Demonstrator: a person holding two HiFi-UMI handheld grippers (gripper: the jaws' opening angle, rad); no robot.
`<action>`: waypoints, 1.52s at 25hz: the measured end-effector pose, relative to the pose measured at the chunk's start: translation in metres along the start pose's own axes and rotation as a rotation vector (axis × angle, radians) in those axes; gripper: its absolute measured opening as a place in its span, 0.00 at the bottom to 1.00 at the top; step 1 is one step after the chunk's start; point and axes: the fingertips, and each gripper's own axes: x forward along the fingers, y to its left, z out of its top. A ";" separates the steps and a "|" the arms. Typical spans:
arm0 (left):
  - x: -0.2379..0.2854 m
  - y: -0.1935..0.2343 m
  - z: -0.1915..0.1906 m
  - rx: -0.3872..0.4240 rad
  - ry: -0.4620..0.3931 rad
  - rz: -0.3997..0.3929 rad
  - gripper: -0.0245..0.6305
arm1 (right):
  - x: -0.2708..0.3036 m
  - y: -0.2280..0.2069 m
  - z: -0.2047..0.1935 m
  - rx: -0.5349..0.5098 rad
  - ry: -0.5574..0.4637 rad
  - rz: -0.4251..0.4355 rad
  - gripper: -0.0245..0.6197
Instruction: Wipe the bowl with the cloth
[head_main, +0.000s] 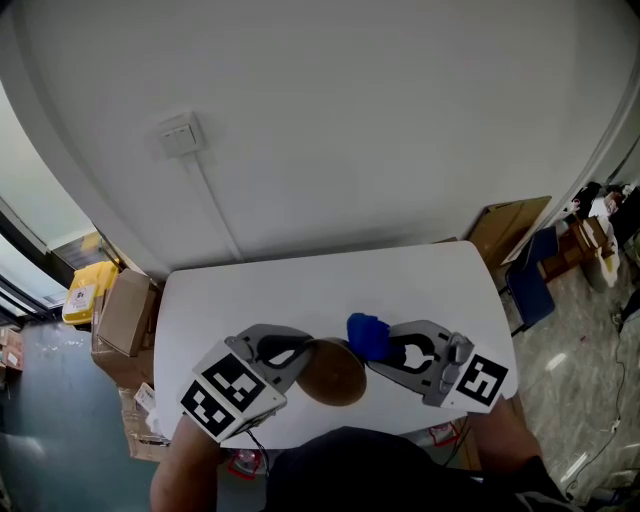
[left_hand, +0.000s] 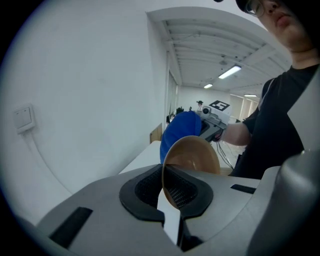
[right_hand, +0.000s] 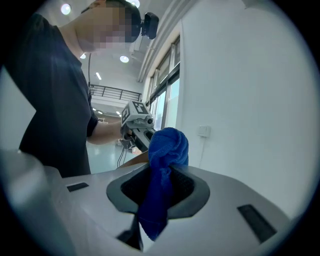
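Note:
A brown bowl (head_main: 333, 372) hangs above the white table (head_main: 300, 290), tilted on its side. My left gripper (head_main: 303, 352) is shut on the bowl's rim (left_hand: 164, 172). The bowl's hollow (left_hand: 196, 155) faces the right gripper. A bunched blue cloth (head_main: 366, 335) is clamped in my right gripper (head_main: 385, 345), and it sits at the bowl's upper right edge. In the right gripper view the cloth (right_hand: 164, 165) stands up from between the pads, with a tail hanging below, and hides most of the bowl. In the left gripper view the cloth (left_hand: 179, 132) shows behind the bowl's far rim.
Cardboard boxes (head_main: 125, 312) and a yellow item (head_main: 85, 288) stand on the floor left of the table. A folded cardboard sheet (head_main: 508, 228) and clutter lie to the right. A wall switch (head_main: 180, 134) with a cable run is on the white wall behind.

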 end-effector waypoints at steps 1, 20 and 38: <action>-0.001 -0.001 -0.002 0.026 0.023 -0.005 0.07 | 0.000 0.005 -0.007 -0.010 0.060 0.019 0.15; -0.007 -0.059 -0.013 0.352 0.197 -0.265 0.07 | 0.019 0.045 -0.035 -0.151 0.244 0.177 0.15; -0.012 0.025 0.007 0.191 0.106 0.076 0.08 | 0.013 0.043 -0.031 -0.032 0.189 0.109 0.15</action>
